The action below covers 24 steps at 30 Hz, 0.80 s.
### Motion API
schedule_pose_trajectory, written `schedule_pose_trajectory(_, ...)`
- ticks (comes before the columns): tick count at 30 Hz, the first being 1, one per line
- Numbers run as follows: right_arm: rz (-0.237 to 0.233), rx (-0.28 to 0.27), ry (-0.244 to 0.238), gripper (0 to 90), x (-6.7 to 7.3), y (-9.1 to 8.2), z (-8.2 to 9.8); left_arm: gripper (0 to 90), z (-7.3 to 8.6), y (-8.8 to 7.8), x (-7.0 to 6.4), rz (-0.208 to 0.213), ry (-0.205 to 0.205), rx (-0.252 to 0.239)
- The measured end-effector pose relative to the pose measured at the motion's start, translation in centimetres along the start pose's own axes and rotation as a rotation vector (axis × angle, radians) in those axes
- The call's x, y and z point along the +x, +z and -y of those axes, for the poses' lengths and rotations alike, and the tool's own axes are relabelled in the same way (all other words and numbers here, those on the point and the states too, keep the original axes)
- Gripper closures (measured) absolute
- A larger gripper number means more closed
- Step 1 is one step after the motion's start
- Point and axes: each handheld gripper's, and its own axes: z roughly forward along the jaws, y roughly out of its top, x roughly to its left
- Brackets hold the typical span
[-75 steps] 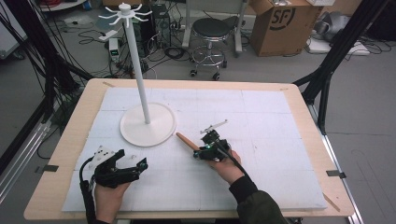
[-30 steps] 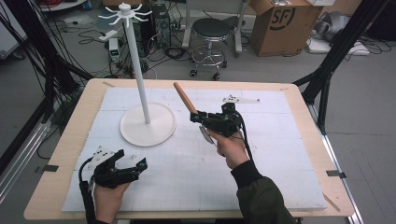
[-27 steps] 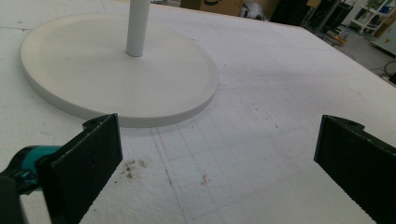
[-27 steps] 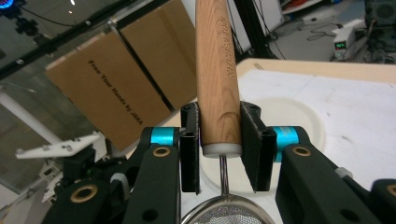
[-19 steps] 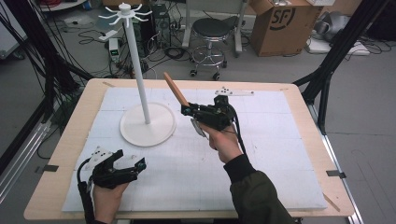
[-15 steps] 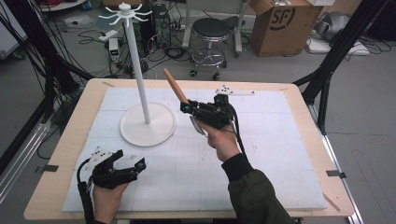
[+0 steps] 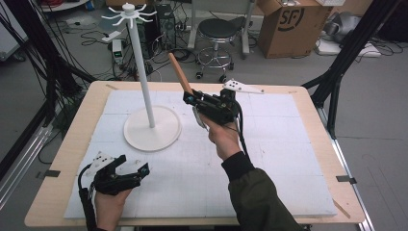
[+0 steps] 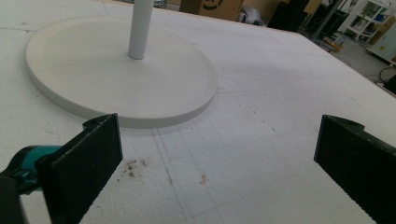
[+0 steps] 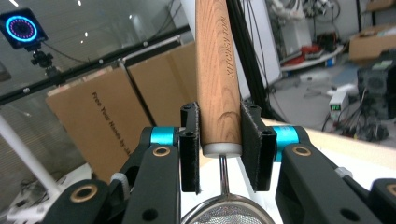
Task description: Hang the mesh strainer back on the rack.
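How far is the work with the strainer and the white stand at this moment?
Done: the strainer is off the table, its wooden handle clamped in the right gripper, handle pointing up. In hand: it is held in the air beside the white stand, apart from it. Left: probably hanging it on the hooks on top. The left gripper rests open on the table.

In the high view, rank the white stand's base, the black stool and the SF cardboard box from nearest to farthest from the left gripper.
From the left gripper:
1. White stand's base, just ahead on the foam mat.
2. Black stool, on the floor beyond the table's far edge.
3. SF cardboard box, far right on the floor.
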Motion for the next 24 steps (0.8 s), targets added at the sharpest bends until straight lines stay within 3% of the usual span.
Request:
schedule_pose_trajectory(4,-0.004,-0.05,-0.023,71.9,0.6,0.4,-0.4,1.6,0.0,-0.1,0.1,0.001,-0.005,-0.004)
schedule_pose_trajectory(15,0.01,-0.115,-0.053,71.9,1.4,1.4,-1.9,1.6,0.1,-0.2,0.2,-0.005,-0.012,-0.005)
schedule_pose_trajectory(21,0.014,-0.149,-0.03,72.0,1.1,2.1,-2.7,1.6,0.2,-0.1,0.1,-0.002,-0.012,-0.001)
schedule_pose_trajectory(24,0.011,-0.157,-0.041,72.0,1.4,2.6,-3.2,1.6,0.2,-0.2,0.3,0.0,-0.017,-0.003)
